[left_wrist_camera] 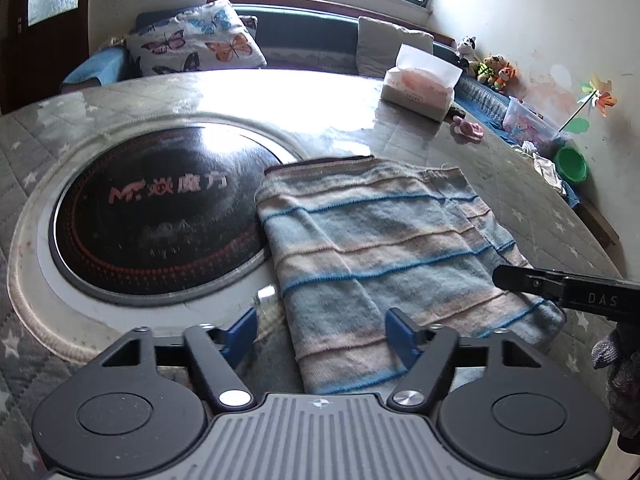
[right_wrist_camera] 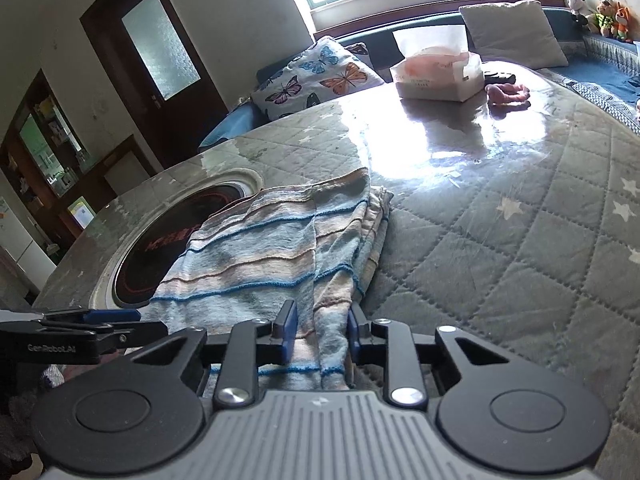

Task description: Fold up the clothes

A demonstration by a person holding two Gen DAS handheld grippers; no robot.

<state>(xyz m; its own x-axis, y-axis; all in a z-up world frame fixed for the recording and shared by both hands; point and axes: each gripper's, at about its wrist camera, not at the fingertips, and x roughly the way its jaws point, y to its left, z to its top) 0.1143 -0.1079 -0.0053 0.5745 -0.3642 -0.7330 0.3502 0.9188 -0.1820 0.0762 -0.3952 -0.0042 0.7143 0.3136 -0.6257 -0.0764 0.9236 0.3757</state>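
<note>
Two grippers at near hem of folded striped cloth (left_wrist_camera: 384, 248): left gripper (left_wrist_camera: 322, 334) spread wide, holding nothing; right gripper (right_wrist_camera: 322, 336) partly open astride hem. Far corner overlapping black hob (left_wrist_camera: 156, 208); bare quilted table (right_wrist_camera: 520, 240) rightward.

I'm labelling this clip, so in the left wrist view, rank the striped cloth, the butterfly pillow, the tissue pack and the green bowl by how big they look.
1. striped cloth, largest, though it lies nearest the camera
2. butterfly pillow
3. tissue pack
4. green bowl, smallest

The three behind the cloth sit farther back, so their true sizes are unsure.
</note>
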